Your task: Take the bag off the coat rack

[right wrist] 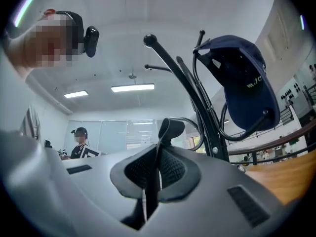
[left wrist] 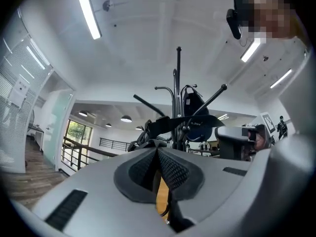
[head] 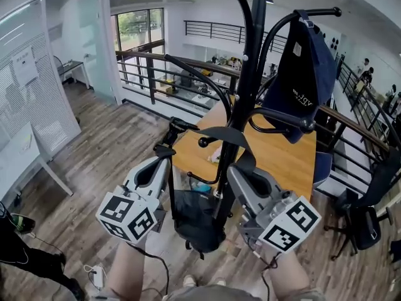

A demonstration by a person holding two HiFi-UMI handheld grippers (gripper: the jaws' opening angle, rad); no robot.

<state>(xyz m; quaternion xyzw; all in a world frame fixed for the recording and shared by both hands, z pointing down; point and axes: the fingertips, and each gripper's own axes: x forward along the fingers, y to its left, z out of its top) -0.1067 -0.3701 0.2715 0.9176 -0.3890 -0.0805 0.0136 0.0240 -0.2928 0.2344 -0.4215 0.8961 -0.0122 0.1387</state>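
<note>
A black bag (head: 197,221) hangs low in front of the black coat rack (head: 250,61), between my two grippers. Its wide black strap (head: 219,133) stretches across the pole from one gripper to the other. My left gripper (head: 164,149) is shut on the strap's left end; in the left gripper view the strap (left wrist: 182,122) runs just past the closed jaws (left wrist: 158,149). My right gripper (head: 241,165) is shut on the right end, and in the right gripper view the strap (right wrist: 170,128) loops up out of the jaws (right wrist: 158,149). A navy cap (head: 304,68) hangs on an upper hook.
A wooden table (head: 294,155) stands behind the rack, with a black railing (head: 150,68) beyond it. A dark office chair (head: 363,218) is at the right. A white adapter with a cable (head: 97,274) lies on the wood floor at my lower left. A glass partition (head: 31,93) lines the left.
</note>
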